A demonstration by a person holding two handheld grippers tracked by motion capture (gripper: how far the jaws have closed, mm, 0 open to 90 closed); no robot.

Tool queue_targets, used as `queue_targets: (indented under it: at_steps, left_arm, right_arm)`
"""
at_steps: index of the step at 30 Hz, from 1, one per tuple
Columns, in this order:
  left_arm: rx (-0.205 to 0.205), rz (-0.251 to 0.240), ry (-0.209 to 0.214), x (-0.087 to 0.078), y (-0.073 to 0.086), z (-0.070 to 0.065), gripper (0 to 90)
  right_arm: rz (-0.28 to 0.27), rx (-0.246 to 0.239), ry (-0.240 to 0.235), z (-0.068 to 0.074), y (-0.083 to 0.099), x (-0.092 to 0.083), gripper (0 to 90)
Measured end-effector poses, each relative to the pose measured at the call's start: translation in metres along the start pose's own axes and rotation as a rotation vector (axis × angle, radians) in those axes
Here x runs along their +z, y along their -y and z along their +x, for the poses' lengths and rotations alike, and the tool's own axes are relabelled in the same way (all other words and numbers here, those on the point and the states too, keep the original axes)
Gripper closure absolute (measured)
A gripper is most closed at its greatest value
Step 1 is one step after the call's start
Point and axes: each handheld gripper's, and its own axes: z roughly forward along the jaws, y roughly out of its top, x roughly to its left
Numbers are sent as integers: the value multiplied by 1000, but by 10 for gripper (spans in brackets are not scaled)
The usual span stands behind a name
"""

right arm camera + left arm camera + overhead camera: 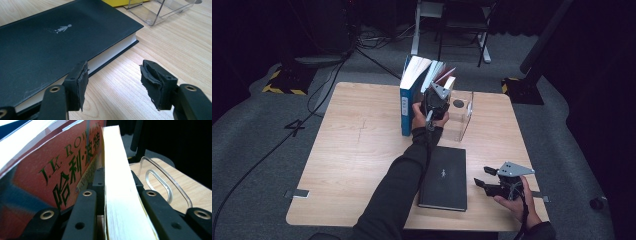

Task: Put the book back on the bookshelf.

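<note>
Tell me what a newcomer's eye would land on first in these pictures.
First, the row of upright books at the table's far edge, where the left gripper is clamped on a cream-paged book beside a red cover with green lettering. Next, the black book lying flat near the front edge, with the right gripper open just beside its page edge. A clear plastic bookend stands right of the row.
</note>
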Motion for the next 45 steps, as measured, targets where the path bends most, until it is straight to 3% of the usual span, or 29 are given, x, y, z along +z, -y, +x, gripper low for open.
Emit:
queue_targets:
  at_steps: [3, 8, 10, 14, 15, 17, 20, 24, 30, 34, 38, 45]
  left_arm:
    - [13, -17, -8, 1, 0, -1, 752]
    - [18, -121, -34, 6, -4, -1, 752]
    - [20, -128, -43, 8, -3, -3, 751]
    - [-45, -129, -44, 15, 7, -3, 749]
    - [-58, -149, -42, 16, 11, -3, 748]
    - [-61, -161, -54, 17, 12, -5, 746]
    - [-41, -162, -35, 18, 12, -7, 729]
    - [-30, -153, -24, 17, 12, -9, 629]
    - [-6, -127, -19, 8, 16, -7, 624]
    - [12, -112, 17, -2, 18, -6, 617]
    - [30, -109, 52, -14, 22, -5, 539]
    - [64, -101, 119, -35, 32, 6, 495]
  right_arm:
    - [2, -3, -2, 0, 0, 0, 390]
    - [0, -12, -2, 1, 0, -1, 397]
    - [-2, -14, -3, 1, 0, 0, 398]
    - [3, -27, -3, 1, 0, 1, 396]
    - [-1, -25, -2, 1, 0, 1, 397]
    - [-5, -23, -4, 1, 0, 0, 397]
    - [-1, -26, -6, 1, 0, 0, 394]
    - [3, -29, -1, 1, 0, 1, 389]
    - [5, -22, 2, -1, 1, 1, 378]
    - [10, -26, 0, 0, 2, 2, 369]
    - [13, -27, -1, -1, 2, 1, 364]
    - [18, -26, 2, -2, 3, 0, 361]
